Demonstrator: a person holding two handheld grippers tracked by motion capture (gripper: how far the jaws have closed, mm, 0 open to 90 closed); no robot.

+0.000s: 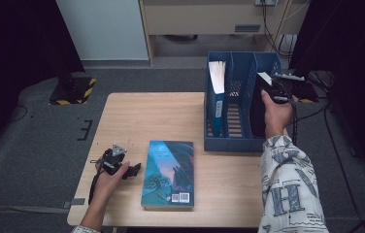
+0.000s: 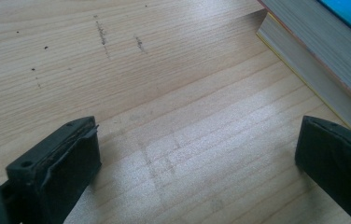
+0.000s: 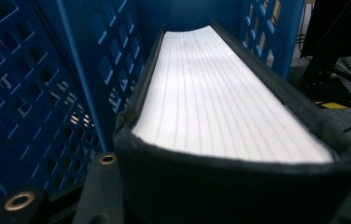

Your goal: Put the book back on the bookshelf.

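A book with a teal illustrated cover [image 1: 168, 172] lies flat near the table's front edge; its page edges [image 2: 313, 42] show at the upper right of the left gripper view. My left gripper [image 1: 134, 170] [image 2: 197, 140] rests open just left of it, with bare wood between its jaws. A blue file rack [image 1: 231, 141] stands at the right of the table. My right gripper [image 1: 280, 90] is shut on a black-covered book [image 1: 258, 107] [image 3: 220, 102], held upright in the rack's right compartment with its white pages facing up.
A blue book with white pages [image 1: 217, 92] stands in the rack's left compartment, beside the middle one. The wooden table [image 1: 146, 116] has free room at the back left. A yellow-and-black striped base [image 1: 74, 90] sits on the floor beyond it, and cables [image 1: 336, 145] run at the right.
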